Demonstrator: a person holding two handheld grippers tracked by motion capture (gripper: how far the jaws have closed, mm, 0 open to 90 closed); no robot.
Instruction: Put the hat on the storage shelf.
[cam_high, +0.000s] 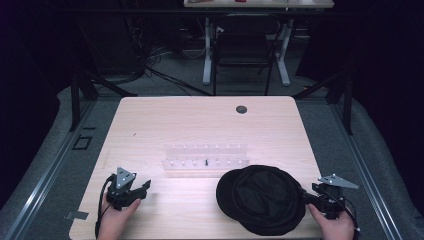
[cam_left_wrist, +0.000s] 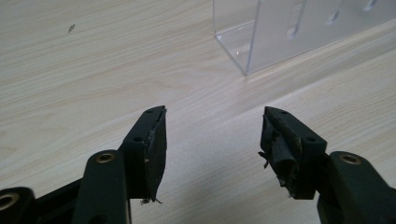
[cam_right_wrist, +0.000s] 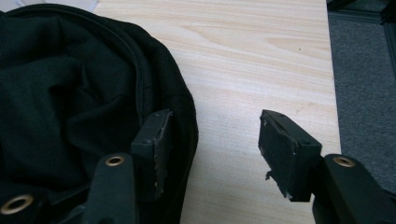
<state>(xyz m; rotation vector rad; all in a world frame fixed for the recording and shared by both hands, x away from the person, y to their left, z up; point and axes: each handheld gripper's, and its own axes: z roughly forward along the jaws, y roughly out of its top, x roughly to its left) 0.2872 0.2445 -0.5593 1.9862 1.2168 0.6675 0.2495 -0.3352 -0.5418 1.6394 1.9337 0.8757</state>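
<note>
On the pale wood-grain table (cam_high: 165, 125), the soft, rumpled black fabric cap (cam_high: 262, 197) lies at nine o'clock of the wide-open, empty right gripper (cam_right_wrist: 215, 149), while the left gripper (cam_left_wrist: 212, 140), equally spread, holds nothing near the clear acrylic rack (cam_left_wrist: 299, 28).

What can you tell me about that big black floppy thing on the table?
It looks like a black cloth hat, soft and crumpled, with a seam running round near its edge. It lies flat on the pale wooden table, near the front right, just in front of the clear plastic rack. The right gripper is open at its edge, one jaw over the cloth, the other over bare table.
</note>
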